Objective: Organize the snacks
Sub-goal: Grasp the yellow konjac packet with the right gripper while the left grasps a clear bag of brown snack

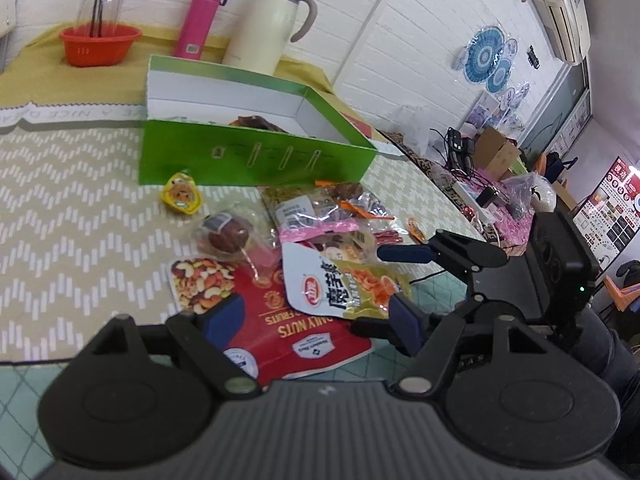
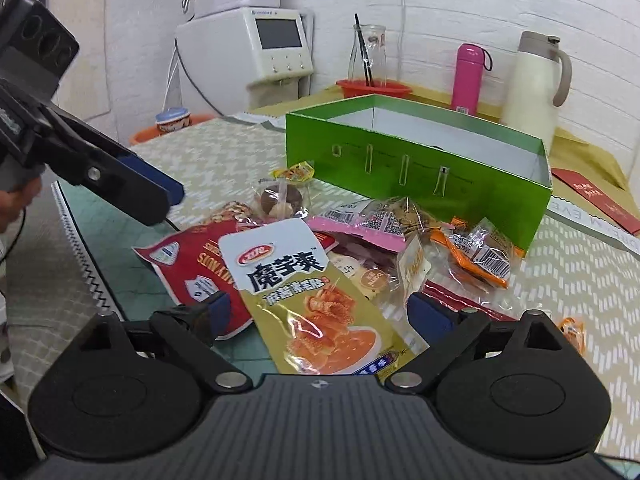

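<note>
A pile of snack packets lies on the table in front of an open green box point(image 1: 256, 156) point(image 2: 416, 160). On top is a white and gold konjac packet point(image 1: 340, 284) point(image 2: 312, 292), over a red Daily Nuts bag point(image 1: 296, 328) point(image 2: 192, 264). My left gripper point(image 1: 316, 320) is open just above the nuts bag, holding nothing. My right gripper point(image 2: 320, 312) is open, its fingers on either side of the konjac packet's lower end. It also shows in the left wrist view point(image 1: 400, 276), open. A brown item lies inside the box point(image 1: 256, 123).
A yellow jelly cup point(image 1: 181, 194) point(image 2: 297, 172) and a wrapped brown pastry point(image 1: 226, 234) point(image 2: 280, 200) lie near the box. Orange sachets point(image 2: 472, 256) are at the right. A red bowl point(image 1: 100, 44), pink flask point(image 1: 200, 20) and cream jug point(image 1: 272, 24) stand behind.
</note>
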Demonstrator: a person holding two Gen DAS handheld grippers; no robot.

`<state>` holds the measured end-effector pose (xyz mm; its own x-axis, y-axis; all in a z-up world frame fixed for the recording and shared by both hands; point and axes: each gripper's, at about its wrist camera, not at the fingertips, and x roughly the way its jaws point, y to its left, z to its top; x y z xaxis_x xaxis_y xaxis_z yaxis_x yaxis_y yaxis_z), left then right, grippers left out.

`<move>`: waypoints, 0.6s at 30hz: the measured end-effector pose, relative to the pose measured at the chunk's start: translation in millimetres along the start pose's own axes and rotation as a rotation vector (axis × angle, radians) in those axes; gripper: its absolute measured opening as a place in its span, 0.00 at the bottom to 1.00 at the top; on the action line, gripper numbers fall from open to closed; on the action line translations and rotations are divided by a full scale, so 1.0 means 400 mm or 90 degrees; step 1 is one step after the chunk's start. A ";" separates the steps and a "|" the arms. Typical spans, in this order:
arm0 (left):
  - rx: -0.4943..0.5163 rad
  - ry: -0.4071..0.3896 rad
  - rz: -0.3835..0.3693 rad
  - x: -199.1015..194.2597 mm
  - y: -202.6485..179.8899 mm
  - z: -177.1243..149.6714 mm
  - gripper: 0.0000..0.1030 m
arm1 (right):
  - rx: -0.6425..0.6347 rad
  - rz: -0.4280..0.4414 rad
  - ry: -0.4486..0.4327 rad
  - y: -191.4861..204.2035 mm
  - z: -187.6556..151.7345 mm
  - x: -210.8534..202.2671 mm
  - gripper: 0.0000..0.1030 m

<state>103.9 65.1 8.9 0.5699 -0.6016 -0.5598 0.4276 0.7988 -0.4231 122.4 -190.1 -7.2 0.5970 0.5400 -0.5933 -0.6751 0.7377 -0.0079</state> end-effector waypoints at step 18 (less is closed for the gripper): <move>-0.042 -0.030 0.115 0.162 0.070 0.105 0.69 | 0.112 -0.054 0.022 0.087 -0.041 -0.083 1.00</move>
<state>182.3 48.5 -9.0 0.6661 -0.4466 -0.5973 0.2698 0.8909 -0.3652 71.8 -189.0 -1.0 0.6308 0.4610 -0.6242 -0.5355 0.8408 0.0799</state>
